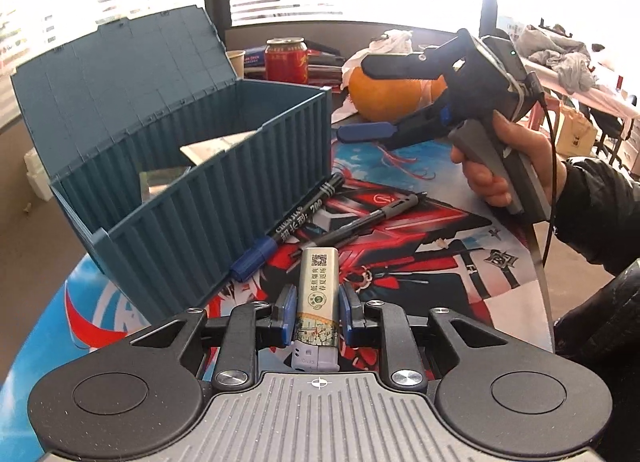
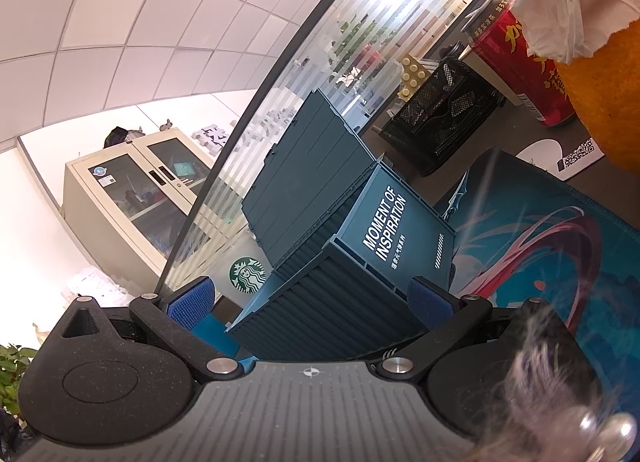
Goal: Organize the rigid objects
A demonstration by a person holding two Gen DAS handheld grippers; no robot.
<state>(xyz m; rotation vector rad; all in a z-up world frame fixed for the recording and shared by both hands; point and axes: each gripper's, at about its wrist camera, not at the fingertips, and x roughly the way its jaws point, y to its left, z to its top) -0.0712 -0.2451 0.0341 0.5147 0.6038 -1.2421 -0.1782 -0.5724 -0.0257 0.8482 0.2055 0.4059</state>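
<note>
Blue box (image 1: 192,165) open on counter (image 1: 460,262), lid up. Right claw (image 1: 372,101) near orange (image 1: 384,97), spread wide, empty. Left claw (image 1: 316,310) clamped on lighter (image 1: 318,294) just beside box. Two markers (image 1: 304,217) lie against box wall.

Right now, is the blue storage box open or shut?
Open: the blue storage box has its lid swung up behind it, and the inside shows.

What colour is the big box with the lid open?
The box is dark teal blue with ribbed sides. It shows best in the left wrist view.
</note>
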